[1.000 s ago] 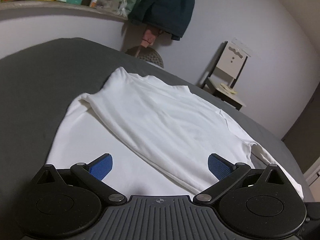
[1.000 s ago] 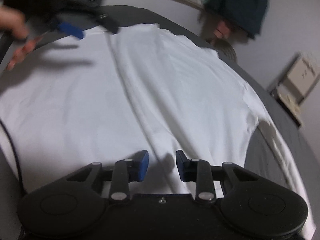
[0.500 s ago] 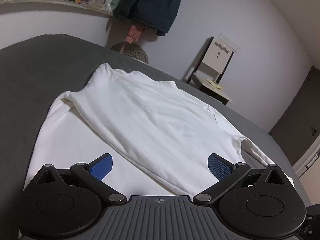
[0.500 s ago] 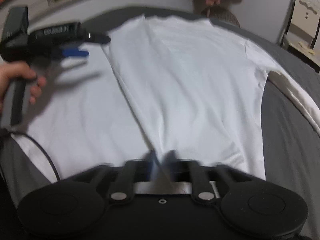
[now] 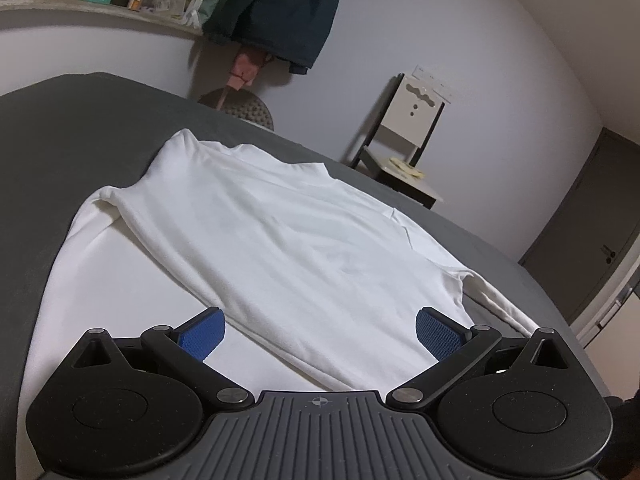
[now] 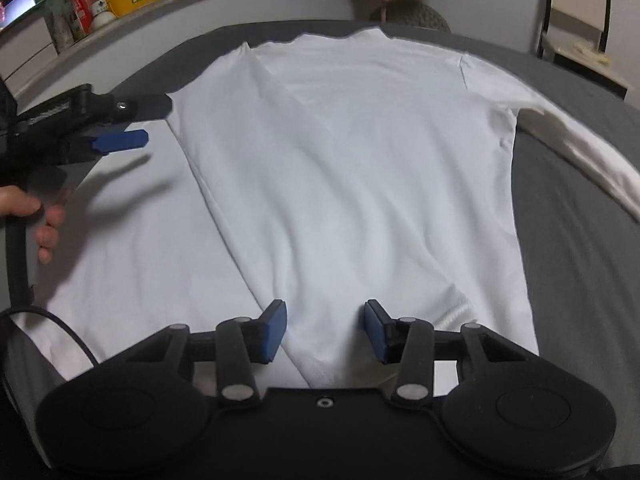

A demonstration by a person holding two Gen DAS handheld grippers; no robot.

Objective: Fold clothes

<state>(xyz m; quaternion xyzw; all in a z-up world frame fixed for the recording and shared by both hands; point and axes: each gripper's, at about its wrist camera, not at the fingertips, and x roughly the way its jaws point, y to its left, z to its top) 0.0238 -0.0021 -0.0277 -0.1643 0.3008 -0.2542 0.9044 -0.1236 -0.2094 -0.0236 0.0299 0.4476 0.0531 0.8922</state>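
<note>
Both two-finger grippers hang above the bed with nothing in them. Left gripper, with its blue ribbed pads spread wide, grips no cloth; right gripper has its blue pads apart at a middling gap, with only air between them and the fabric lying below.

A white long-sleeved cotton top lies flat on the dark grey bed sheet, its collar end toward the far wall and its hem toward the tools, so its long axis runs away from both cameras. One side panel is already turned in over the body, leaving a diagonal folded edge that runs from the far shoulder down toward the right gripper's left pad. On the other side, the long white sleeve trails out over the sheet, unfolded.

That sleeve is what the next fold most likely turns on. It lies to the right of the body in the right wrist view, well apart from the left gripper, which the person's hand holds out over the already folded side. Right gripper is the nearer one, and it would have to travel right and away from the hem to reach the sleeve.
</note>
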